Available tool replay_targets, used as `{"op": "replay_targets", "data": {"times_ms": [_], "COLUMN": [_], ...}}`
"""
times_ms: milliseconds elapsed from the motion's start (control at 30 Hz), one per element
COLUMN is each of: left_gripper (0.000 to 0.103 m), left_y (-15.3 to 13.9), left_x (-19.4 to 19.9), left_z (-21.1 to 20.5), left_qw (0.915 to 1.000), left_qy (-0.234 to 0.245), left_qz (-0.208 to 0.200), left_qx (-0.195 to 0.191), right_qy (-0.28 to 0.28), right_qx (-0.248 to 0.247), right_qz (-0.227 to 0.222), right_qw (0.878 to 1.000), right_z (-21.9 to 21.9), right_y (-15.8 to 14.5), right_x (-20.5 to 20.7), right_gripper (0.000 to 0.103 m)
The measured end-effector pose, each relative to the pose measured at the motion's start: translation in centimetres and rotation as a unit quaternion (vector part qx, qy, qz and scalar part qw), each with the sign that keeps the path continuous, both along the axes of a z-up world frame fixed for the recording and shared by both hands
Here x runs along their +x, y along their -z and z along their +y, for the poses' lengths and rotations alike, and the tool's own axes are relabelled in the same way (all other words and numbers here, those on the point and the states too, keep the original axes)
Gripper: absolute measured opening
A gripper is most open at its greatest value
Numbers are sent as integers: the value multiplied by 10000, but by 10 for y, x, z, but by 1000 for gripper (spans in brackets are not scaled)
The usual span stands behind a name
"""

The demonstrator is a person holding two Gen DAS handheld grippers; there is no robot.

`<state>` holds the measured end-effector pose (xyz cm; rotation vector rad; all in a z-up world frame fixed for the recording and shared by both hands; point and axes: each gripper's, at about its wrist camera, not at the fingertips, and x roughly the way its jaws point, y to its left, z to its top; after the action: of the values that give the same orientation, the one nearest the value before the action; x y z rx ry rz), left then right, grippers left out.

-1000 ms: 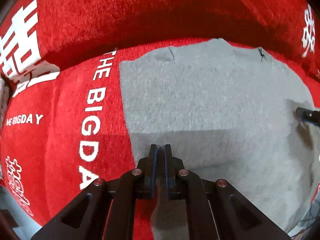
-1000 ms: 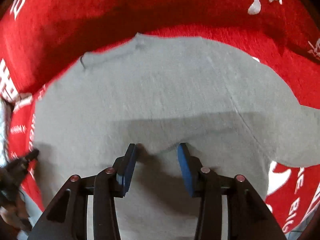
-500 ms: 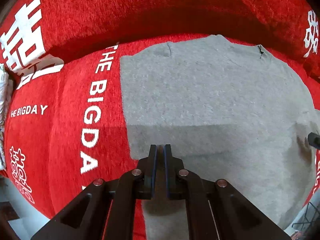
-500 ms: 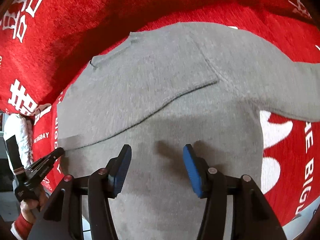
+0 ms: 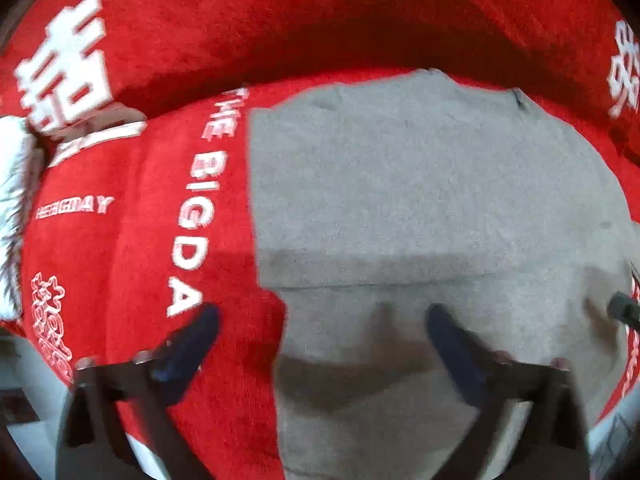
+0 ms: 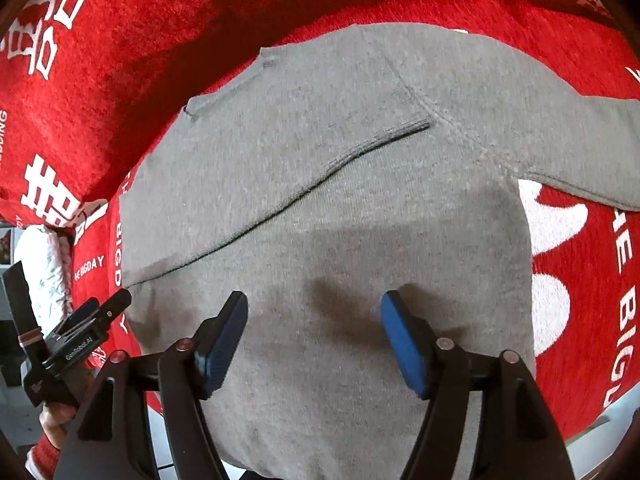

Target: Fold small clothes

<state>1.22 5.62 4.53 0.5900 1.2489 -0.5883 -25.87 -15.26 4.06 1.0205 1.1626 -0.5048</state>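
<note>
— Lying flat on the red blanket point(image 6: 560, 360), the grey sweater point(image 6: 320, 184) has one sleeve folded across its body and the other stretched out to the right.

— And the left tool point(image 5: 320, 332)?

— Fingers spread wide, straddling the sweater's left edge near the fold, gripping nothing.

— The right tool point(image 6: 314, 320)?

— Blue pads point(image 6: 400, 336) apart too, hovering over the sweater's lower body.

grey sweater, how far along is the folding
One fold looks done: the grey sweater has its left side laid across the body, its edge running diagonally over the chest. In hand: nothing, since the left tool and right tool are both open above the fabric. Left: the other sleeve lies spread on the red blanket, and the bottom is unfolded.
</note>
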Motion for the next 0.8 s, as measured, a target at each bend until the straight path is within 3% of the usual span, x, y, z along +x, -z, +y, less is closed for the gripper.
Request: {"op": "replay_targets", "data": {"times_ms": [167,367,467,800], "left_gripper": [102,102,102,102], "left_y": [3,4,12,28], "left_x": [-4,-15,-24,-62], "left_z": [-5,-17,-29,-82], "left_qw": [9999,9995,9990,9956], "left_qy": [54,-6,28,490], "left_qz": [22,291,357,647], "left_qx": [149,105,281,473], "right_qy": [26,42,98,751], "right_qx": [-87,-236,-231,-71], "right_qz": [66,196,193,-70], "right_qw": [9999,9995,9995,9971], "right_z": [-2,-10,-16,-64], "right_y": [-1,-2,-1,1], "right_x": [-5,-14,-21,-82], "right_gripper": [82,83,83,83]}}
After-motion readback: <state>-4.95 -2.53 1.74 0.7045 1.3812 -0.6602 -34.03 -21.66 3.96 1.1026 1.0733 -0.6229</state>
